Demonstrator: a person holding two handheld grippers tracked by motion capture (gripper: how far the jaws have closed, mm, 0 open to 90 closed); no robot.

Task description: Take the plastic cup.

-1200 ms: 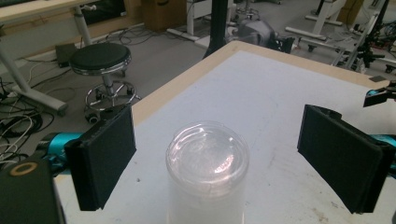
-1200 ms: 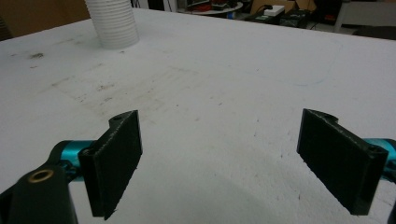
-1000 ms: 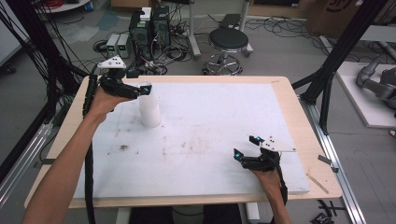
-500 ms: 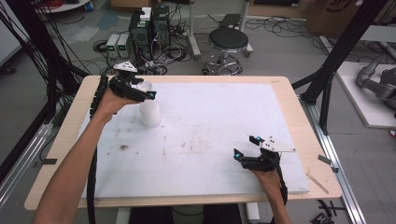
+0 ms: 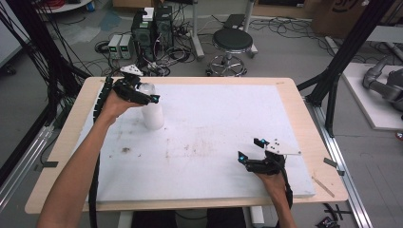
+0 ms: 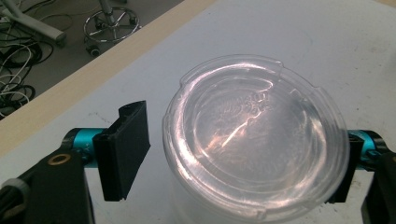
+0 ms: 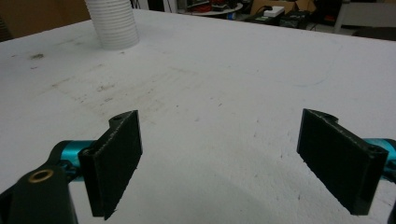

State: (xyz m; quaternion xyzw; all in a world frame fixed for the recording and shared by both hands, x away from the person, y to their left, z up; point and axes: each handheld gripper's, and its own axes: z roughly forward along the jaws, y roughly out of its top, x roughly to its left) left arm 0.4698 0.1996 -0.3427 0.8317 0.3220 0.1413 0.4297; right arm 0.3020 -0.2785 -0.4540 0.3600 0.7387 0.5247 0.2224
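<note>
A white ribbed cup [image 5: 153, 116] stands on the far left of the white board [image 5: 214, 118], with a clear plastic lid [image 6: 254, 140] at its top. My left gripper [image 5: 148, 93] hovers at the lid, and its jaws have just been closing, one on each side of the lid. In the left gripper view a gap remains between the left pad [image 6: 125, 154] and the lid's rim. The right pad sits half hidden behind the rim. My right gripper [image 5: 251, 149] rests low near the board's front right, open, nothing between its jaws [image 7: 233, 158]. From there the cup [image 7: 114, 23] appears far off.
The board lies on a wooden table [image 5: 304, 123] with black frame posts [image 5: 342, 61] at its right corner and cables at the left. Behind the table stand a stool [image 5: 233, 42] and electronics boxes [image 5: 152, 28] on the floor.
My left gripper has shifted slightly right over the cup's top, and its jaws have narrowed around the lid. The right gripper has stayed put.
</note>
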